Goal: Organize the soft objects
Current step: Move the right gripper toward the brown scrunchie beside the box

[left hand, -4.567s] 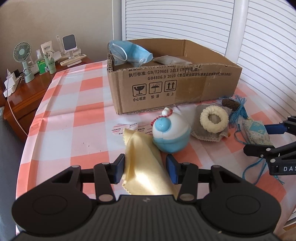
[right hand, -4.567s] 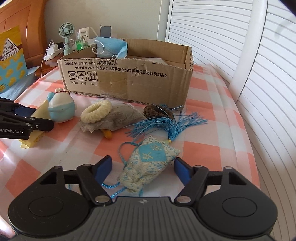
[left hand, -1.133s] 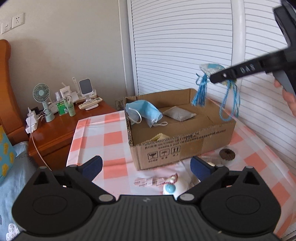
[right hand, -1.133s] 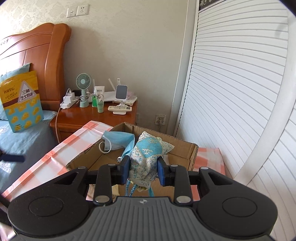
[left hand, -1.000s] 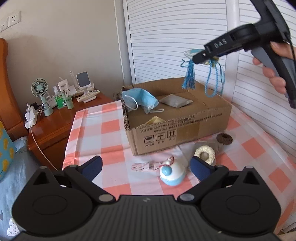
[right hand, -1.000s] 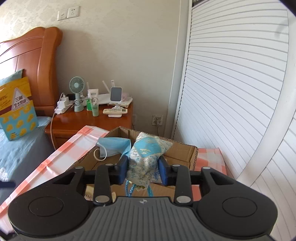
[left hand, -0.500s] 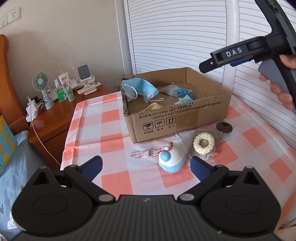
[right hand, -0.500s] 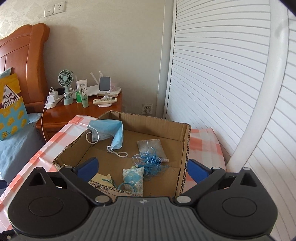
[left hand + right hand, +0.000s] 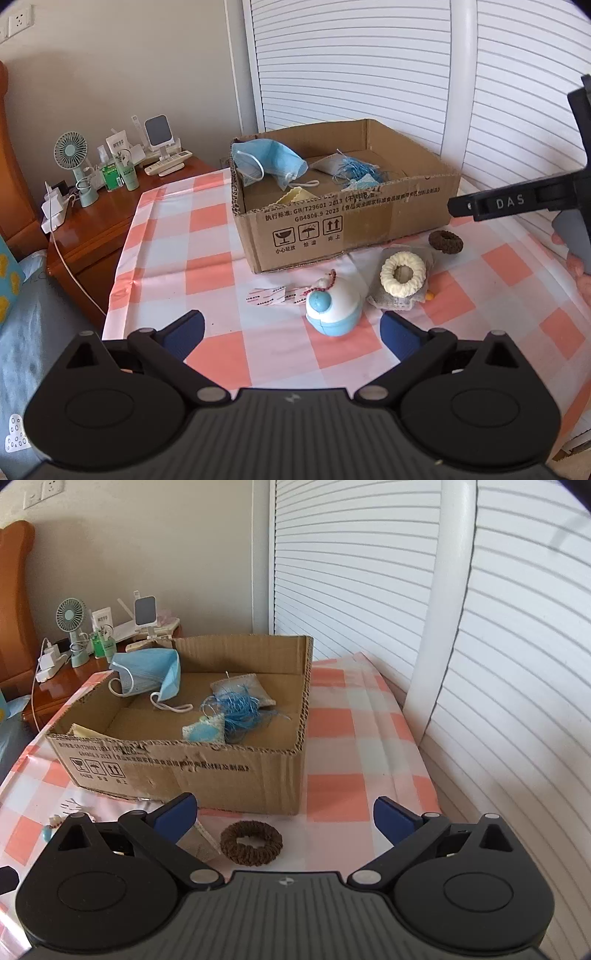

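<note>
Both jaws stand wide with nothing between them: my right gripper (image 9: 282, 812) has just let go its load, my left gripper (image 9: 291, 328) hangs empty. I see the blue sachet (image 9: 205, 731) lying inside the cardboard box (image 9: 236, 771) by the face mask (image 9: 147, 672). Outside, on the checked cloth (image 9: 332, 786), the brown scrunchie (image 9: 251, 843) sits under my right jaws; the cream scrunchie (image 9: 402, 273) and blue plush (image 9: 332, 310) lie before my left. My worry: closing low on the brown ring could pinch the cloth and drag it, shifting the box.
</note>
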